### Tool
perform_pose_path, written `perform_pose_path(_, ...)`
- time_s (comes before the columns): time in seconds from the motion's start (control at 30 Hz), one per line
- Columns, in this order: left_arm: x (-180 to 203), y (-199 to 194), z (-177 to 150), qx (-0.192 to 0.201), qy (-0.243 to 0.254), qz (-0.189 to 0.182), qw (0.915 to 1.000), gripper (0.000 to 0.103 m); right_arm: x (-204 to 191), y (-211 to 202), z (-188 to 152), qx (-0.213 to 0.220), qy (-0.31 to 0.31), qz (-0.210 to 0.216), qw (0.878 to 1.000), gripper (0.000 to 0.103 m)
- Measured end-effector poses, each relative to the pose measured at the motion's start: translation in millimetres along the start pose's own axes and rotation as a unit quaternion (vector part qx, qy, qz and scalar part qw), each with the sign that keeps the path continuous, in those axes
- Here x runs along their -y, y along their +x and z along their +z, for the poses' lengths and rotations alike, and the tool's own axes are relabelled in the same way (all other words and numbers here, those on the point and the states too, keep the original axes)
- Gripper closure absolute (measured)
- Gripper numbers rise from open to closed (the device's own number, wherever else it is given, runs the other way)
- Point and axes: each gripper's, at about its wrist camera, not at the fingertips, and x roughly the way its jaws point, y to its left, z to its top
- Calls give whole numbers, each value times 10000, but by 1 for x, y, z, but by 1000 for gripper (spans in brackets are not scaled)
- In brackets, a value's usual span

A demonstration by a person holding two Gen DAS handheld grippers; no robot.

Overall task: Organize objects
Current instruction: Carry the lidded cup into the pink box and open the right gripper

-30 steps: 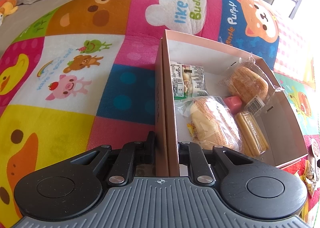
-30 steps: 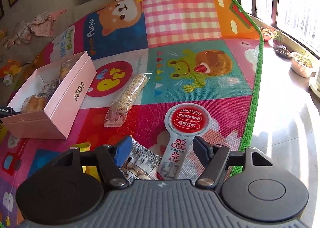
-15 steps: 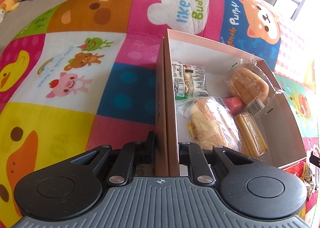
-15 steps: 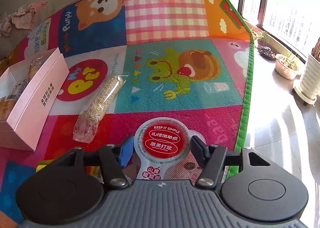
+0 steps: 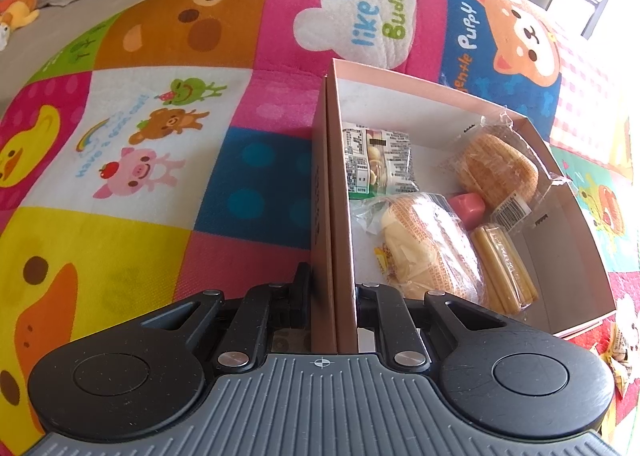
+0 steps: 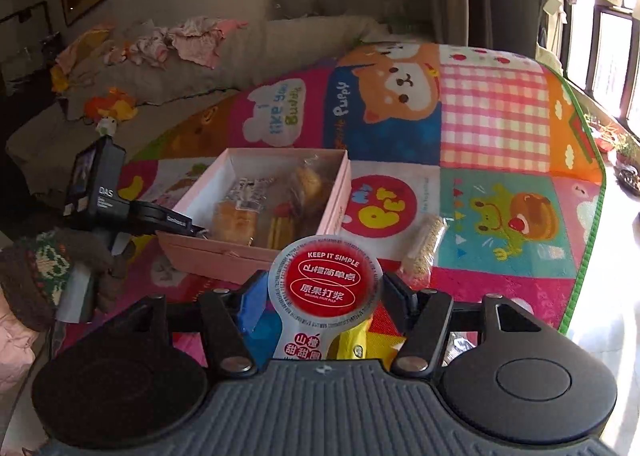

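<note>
1. While the left gripper point(image 5: 334, 292) points steeply down at the play mat point(image 5: 132, 159), its fingers point(image 5: 301, 288) pinch the near wall of the pink box point(image 5: 440, 95), which sits mid-mat.
2. The right gripper point(image 6: 322, 292), tilted down and raised above the mat's near edge, clamps the red-lidded snack cup point(image 6: 326, 280) just short of the box.
3. A sesame bar point(image 6: 424, 244) lies beside the box.
</note>
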Motion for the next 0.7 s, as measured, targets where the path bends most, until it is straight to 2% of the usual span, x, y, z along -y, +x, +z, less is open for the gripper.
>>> perform_pose_path(0.13,0,0,0,9,24,-10,10000,88,-22,17,34,203,-360,-1,9991,42)
perform_pose_path(0.3,-2,-1,-1,26,39,-90,9999,87,-38,71,62,276,-529,-106,9982,42)
perform_pose_path(0.5,-2,0,0,24,88,-101,9999,87,-47,133,62,20,-474,-118,9988,42)
perform_pose_path(0.7,-1,0,-1,40,94,-98,9999,87,-45,155,56,-137,-300,65,9994,41)
